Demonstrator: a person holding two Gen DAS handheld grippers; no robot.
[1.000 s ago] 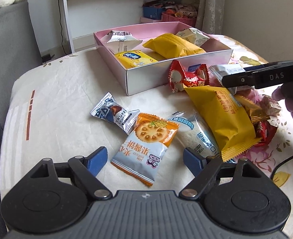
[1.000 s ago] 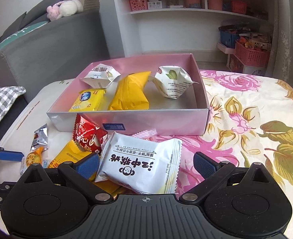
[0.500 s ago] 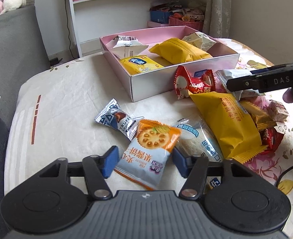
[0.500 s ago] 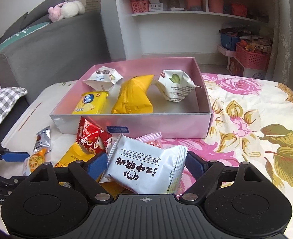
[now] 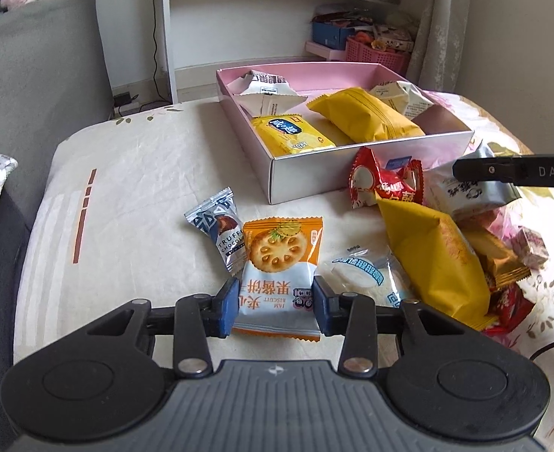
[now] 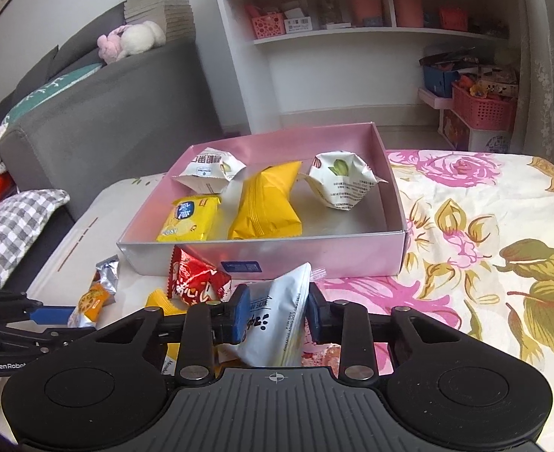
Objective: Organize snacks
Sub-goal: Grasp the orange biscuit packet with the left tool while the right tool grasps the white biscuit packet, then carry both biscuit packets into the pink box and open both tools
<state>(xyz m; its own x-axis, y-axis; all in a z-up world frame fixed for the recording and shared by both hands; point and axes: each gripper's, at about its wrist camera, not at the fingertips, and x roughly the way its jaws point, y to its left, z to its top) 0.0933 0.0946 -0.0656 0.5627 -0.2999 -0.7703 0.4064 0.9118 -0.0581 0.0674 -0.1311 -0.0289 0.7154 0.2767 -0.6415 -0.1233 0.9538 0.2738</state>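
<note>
Left gripper (image 5: 276, 303): blue pads pressed on both side edges of the jam biscuit packet (image 5: 279, 271), orange top, white lower half. Jaws narrowed to the packet's width. Whether the packet is off the cloth, cannot tell.

Just ahead-left of the left tongs, touching the biscuit packet's upper left corner: truffle chocolate wrapper (image 5: 218, 228), silver-blue. Just right of the tongs: clear-wrapped white cake (image 5: 367, 277), flat on the cloth. Further right: large yellow bag (image 5: 433, 260), its upper end under a red candy packet (image 5: 384, 184). A small heap of mixed wrappers lies beyond the yellow bag.

Right gripper (image 6: 276, 312): pads closed on a white snack bag (image 6: 277, 324) with black characters, pinched so that it stands on edge, top corner pointing up and forward. Jaws narrow. In the left wrist view the right tongs' black body enters from the right, over the heap.

Ahead of both tongs: pink box (image 6: 388, 184), open-topped, near wall just behind the red candy packet. Inside, from the right tongs' side: small yellow packet (image 6: 188, 218) near-left, yellow pillow bag (image 6: 267, 203) centre, white crumpled bag (image 6: 339, 180) right, another white bag (image 6: 209, 169) far-left. Near-right corner of the box floor bare.

Floral cloth (image 6: 484, 248) lies right of the right tongs; plain cream cloth (image 5: 126, 196) left of the left tongs.
</note>
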